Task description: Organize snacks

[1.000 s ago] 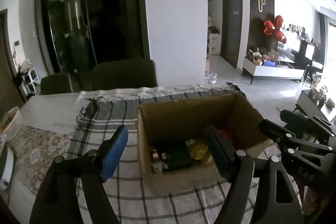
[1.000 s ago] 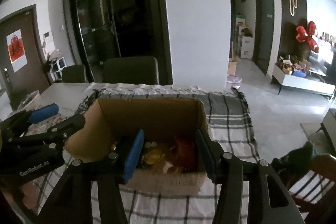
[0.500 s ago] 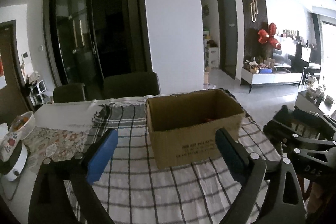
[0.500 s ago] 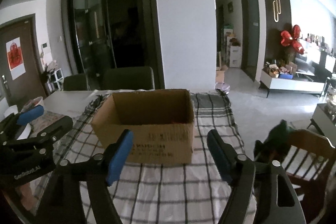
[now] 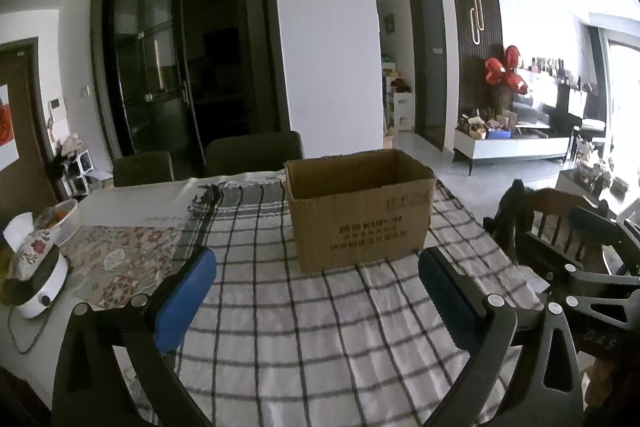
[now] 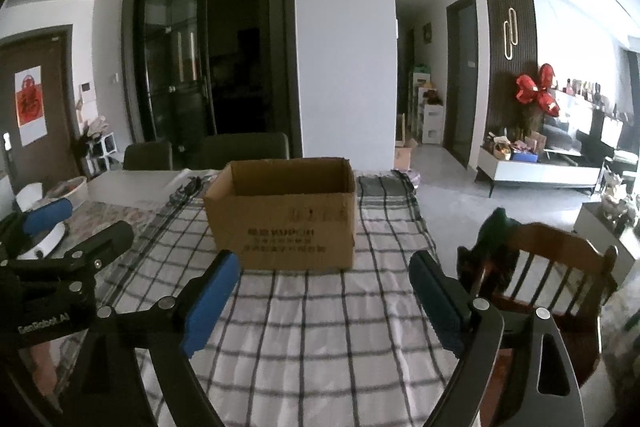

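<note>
The table (image 5: 132,195) carries a checked cloth (image 5: 304,327), laid as a work surface. On it the open cardboard box (image 6: 284,223) stands upright, well apart from both tools; its contents are hidden from this low angle, and no snacks lie loose on the cloth. Left tool (image 5: 316,301): jaws opening, nothing between them. Right tool (image 6: 324,301): likewise opening and empty-handed, suggesting a completed deposit.

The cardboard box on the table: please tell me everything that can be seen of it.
The cardboard box is plain brown corrugated card, open at the top, with dark print on the near side, too blurred to read. It stands upright on the checked cloth on the table. From here its inside is hidden. Nothing touches it except the cloth.
</note>
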The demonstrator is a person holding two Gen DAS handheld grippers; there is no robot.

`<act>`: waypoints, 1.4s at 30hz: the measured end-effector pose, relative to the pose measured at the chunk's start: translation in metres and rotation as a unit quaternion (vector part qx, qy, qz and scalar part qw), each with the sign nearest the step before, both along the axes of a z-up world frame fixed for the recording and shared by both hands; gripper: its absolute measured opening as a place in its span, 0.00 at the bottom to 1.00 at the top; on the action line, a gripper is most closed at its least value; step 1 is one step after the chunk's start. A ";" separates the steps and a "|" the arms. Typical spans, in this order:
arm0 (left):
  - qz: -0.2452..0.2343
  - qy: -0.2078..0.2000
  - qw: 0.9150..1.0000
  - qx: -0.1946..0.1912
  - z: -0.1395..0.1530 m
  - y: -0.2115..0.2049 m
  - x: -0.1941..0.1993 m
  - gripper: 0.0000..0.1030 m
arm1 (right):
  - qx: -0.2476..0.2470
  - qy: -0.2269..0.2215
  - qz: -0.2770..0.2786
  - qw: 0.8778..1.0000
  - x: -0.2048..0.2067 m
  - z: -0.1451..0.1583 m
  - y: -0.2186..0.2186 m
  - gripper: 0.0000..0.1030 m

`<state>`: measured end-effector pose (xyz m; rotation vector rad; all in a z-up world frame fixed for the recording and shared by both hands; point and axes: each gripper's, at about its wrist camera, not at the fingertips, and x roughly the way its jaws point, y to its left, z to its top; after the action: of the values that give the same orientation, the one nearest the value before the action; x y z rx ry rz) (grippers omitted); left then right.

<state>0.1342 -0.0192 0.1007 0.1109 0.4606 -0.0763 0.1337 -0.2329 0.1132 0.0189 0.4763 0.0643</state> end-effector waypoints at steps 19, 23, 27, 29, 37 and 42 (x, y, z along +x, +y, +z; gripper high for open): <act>0.004 -0.018 1.000 0.001 -0.009 0.006 -0.061 1.00 | 0.015 0.002 0.005 1.000 -0.061 -0.011 0.003 0.85; 0.005 -0.019 1.000 -0.001 -0.009 0.006 -0.069 1.00 | 0.016 0.000 0.009 1.000 -0.067 -0.009 0.004 0.85; 0.003 -0.020 1.000 -0.004 -0.009 0.007 -0.074 1.00 | 0.014 -0.006 0.012 1.000 -0.074 -0.008 0.006 0.85; 0.002 -0.020 1.000 -0.005 -0.009 0.007 -0.076 1.00 | 0.014 -0.007 0.013 1.000 -0.077 -0.008 0.005 0.85; 0.000 -0.021 1.000 -0.005 -0.009 0.008 -0.080 1.00 | 0.014 -0.006 0.013 1.000 -0.079 -0.008 0.006 0.85; -0.001 -0.020 1.000 -0.006 -0.010 0.008 -0.080 1.00 | 0.013 -0.007 0.013 1.000 -0.081 -0.008 0.007 0.85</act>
<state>0.0541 -0.0116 0.0910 0.1015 0.4194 -0.0775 0.0532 -0.2262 0.1052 0.0378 0.4611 0.0961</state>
